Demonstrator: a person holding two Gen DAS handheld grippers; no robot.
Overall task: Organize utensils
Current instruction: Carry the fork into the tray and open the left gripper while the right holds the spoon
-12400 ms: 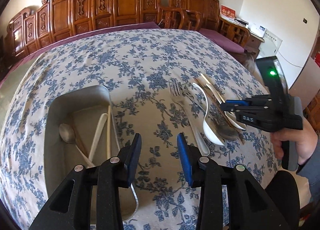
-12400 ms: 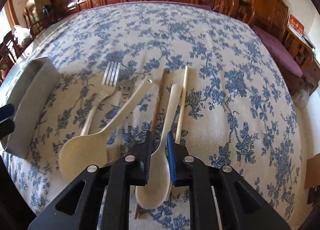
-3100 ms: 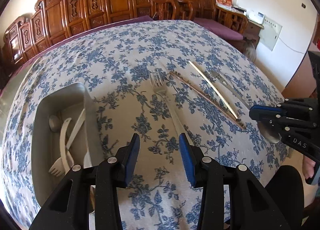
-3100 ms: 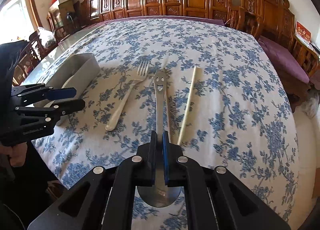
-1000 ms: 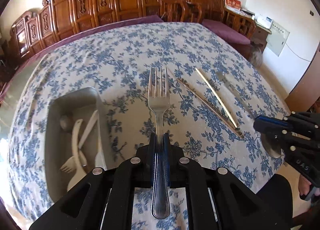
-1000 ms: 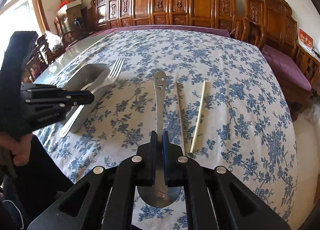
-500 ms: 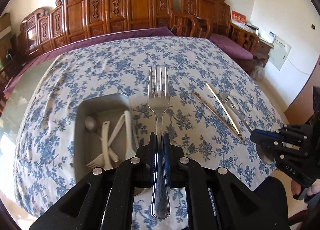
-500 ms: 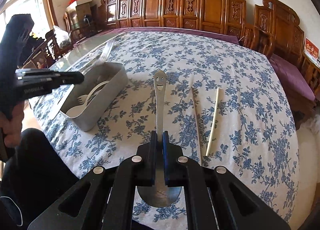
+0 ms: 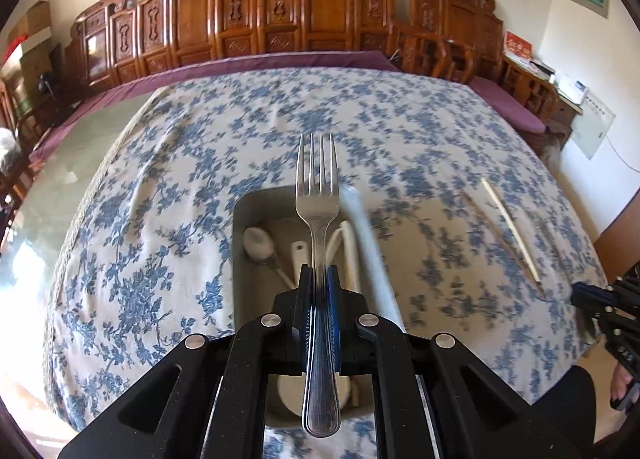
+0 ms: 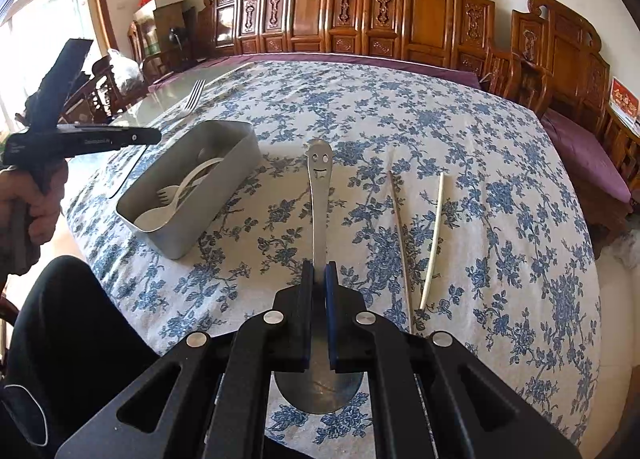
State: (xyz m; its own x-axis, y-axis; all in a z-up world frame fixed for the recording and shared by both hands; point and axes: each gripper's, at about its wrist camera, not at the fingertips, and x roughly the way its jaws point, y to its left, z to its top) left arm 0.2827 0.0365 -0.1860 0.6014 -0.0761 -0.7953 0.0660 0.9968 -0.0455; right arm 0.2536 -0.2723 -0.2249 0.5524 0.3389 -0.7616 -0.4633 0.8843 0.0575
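My left gripper (image 9: 318,271) is shut on a steel fork (image 9: 318,195), tines pointing away, held in the air right over the grey metal tray (image 9: 244,219). In the tray lie a metal spoon (image 9: 259,245) and several white plastic utensils (image 9: 349,255). In the right wrist view the same tray (image 10: 224,195) sits left of centre, with the left gripper (image 10: 154,135) and the fork (image 10: 195,96) above its far left side. My right gripper (image 10: 319,269) is shut on a steel spoon with a smiley face on its handle (image 10: 319,179), bowl under the jaws. Two chopsticks, one brown (image 10: 401,235) and one pale (image 10: 434,227), lie on the cloth to its right.
The table carries a blue-flowered cloth (image 10: 360,107). Carved wooden chairs (image 9: 320,7) line the far side. A person's hand (image 10: 28,195) holds the left tool, a dark-clothed leg (image 10: 68,323) at the near left edge. The right tool (image 9: 612,307) shows at the far right.
My left gripper has carried the fork sideways from beside the tray to directly over it. The right gripper with the smiley spoon has stayed in place.
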